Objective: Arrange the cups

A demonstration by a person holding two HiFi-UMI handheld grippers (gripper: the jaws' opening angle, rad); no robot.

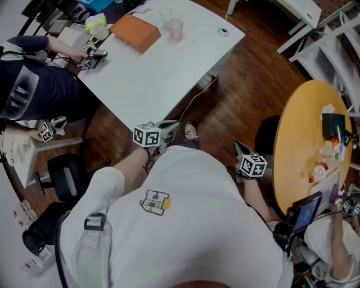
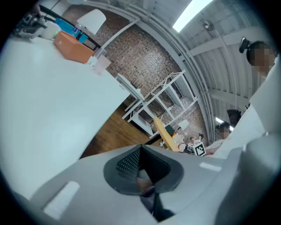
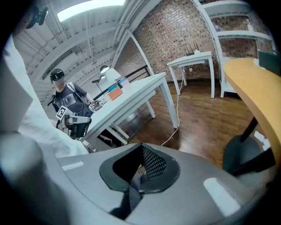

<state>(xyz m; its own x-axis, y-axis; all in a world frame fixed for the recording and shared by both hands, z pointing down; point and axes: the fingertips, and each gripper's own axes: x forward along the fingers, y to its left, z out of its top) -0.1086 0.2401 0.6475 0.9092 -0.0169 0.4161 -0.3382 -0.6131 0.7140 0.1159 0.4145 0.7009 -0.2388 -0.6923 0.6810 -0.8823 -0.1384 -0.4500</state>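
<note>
Two cups stand on the white table [image 1: 152,73], a flat, smooth-topped rectangular surface, close to its far edge. The clear cup [image 1: 165,15] is transparent and tapered. The pink-tinted cup [image 1: 175,28] is translucent, of like shape, and stands just beside the clear cup. Both stand just beside the orange box [image 1: 135,31], a matte, flat rectangular block on the same table.

The left gripper [image 1: 171,126] is off the table, just beyond its near corner, above the wood-plank floor [image 1: 242,84]. Its jaws are fully together with nothing between the perforated dark pads. The right gripper [image 1: 241,149] is farther from the table, on the side toward the round wooden table [image 1: 298,140]. Its jaws are likewise closed on nothing. Each gripper has a smooth grey moulded body.
</note>
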